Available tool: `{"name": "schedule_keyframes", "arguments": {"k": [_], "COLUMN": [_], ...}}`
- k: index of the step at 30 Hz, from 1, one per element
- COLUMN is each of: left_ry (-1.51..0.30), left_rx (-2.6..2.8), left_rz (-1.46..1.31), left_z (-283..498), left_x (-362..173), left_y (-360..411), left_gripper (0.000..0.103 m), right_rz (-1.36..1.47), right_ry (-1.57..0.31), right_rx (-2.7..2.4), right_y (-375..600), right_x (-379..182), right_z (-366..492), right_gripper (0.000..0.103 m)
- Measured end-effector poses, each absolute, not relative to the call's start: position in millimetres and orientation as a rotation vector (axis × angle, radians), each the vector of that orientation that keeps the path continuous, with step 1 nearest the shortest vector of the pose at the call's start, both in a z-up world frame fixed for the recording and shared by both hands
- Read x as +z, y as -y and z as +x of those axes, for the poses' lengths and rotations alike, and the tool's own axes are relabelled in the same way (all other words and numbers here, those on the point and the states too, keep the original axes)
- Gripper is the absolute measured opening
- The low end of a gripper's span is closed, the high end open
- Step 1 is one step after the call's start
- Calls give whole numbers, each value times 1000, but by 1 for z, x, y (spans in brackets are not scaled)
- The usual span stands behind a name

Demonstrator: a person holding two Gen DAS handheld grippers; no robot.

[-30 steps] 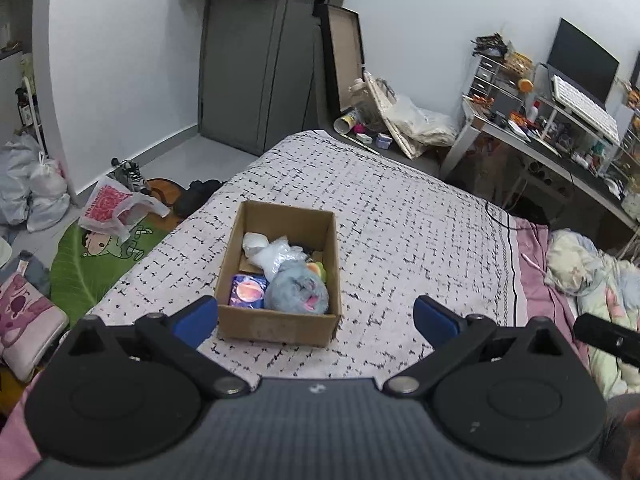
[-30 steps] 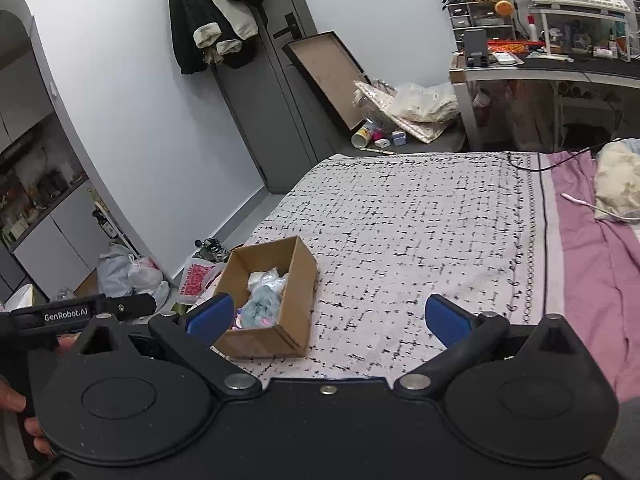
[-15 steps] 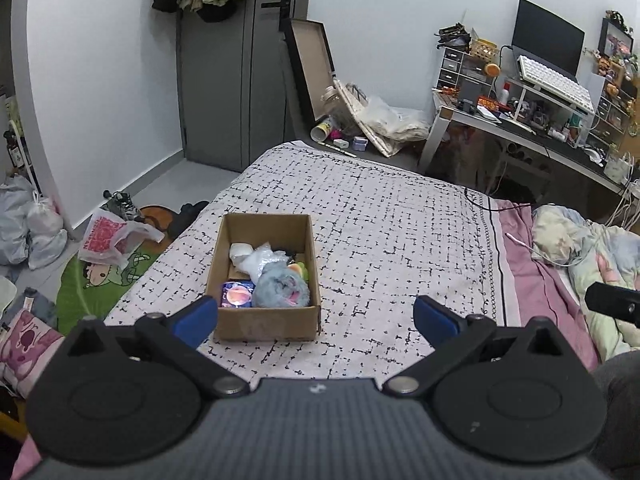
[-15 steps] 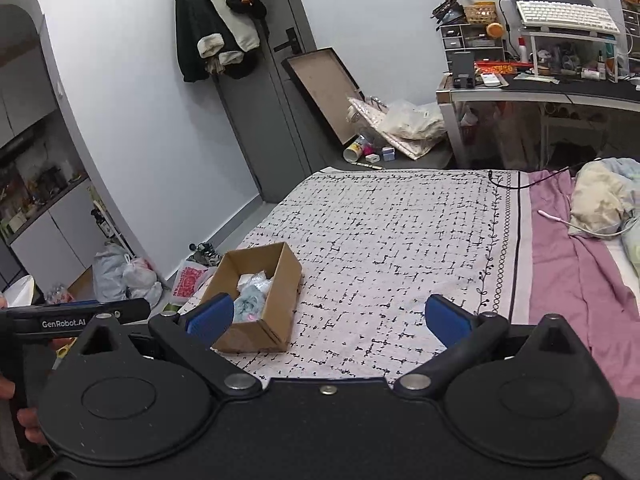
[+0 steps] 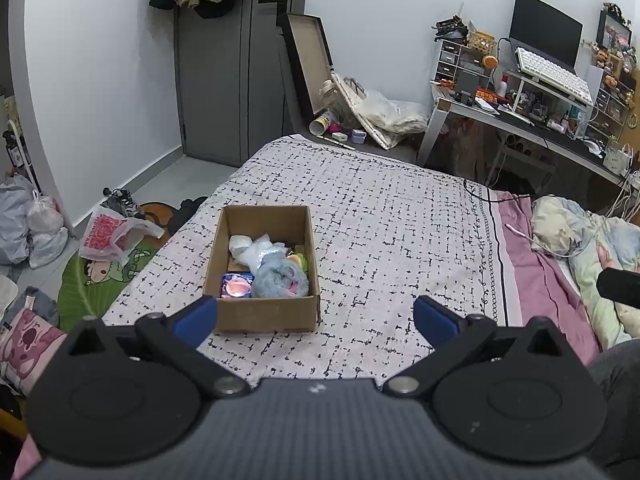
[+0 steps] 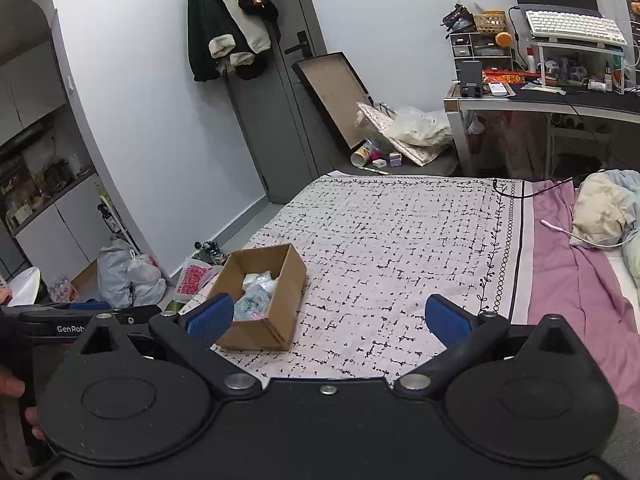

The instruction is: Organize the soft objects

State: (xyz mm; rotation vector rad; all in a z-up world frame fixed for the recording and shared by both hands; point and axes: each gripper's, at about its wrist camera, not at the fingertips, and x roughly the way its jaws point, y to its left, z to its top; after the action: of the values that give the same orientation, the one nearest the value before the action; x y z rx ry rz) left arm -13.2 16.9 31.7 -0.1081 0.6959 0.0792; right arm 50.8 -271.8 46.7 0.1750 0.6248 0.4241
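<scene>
An open cardboard box (image 5: pixel 264 314) stands on the patterned bedspread (image 5: pixel 400 232). It holds a blue-grey plush (image 5: pixel 280 280), a white plastic bag (image 5: pixel 256 250), a blue packet (image 5: pixel 237 285) and a green-orange toy (image 5: pixel 298 259). My left gripper (image 5: pixel 316 316) is open and empty, just in front of the box. My right gripper (image 6: pixel 328 316) is open and empty, to the right of the box (image 6: pixel 260 334), which shows the plush (image 6: pixel 252 304) inside. The left gripper's body (image 6: pixel 72 320) shows at the right wrist view's left edge.
A crumpled blanket (image 5: pixel 580 240) and a white cable (image 5: pixel 520 230) lie on the pink sheet to the right. A cluttered desk (image 5: pixel 520 116) stands beyond the bed. Bags (image 5: pixel 112 236) and a mat lie on the floor left of the bed.
Both grippers have drawn back and tilted up. The box looks smaller and more of the room shows. Both stay open and empty.
</scene>
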Motion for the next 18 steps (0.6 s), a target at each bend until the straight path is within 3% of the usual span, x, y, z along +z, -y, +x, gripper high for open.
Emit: {"name": "schedule_keyframes", "arguments": {"k": [18], "left_ry": [-684], "left_rx": [76], "left_rz": [-107], "left_z": [-16], "left_x": [33], "left_y": [-18], "left_gripper": [103], "right_rz": [179], "right_ry": [-628], "right_rx": [440], "right_y": [268], "right_x": [49], "right_z": [45], "right_gripper": [103]}}
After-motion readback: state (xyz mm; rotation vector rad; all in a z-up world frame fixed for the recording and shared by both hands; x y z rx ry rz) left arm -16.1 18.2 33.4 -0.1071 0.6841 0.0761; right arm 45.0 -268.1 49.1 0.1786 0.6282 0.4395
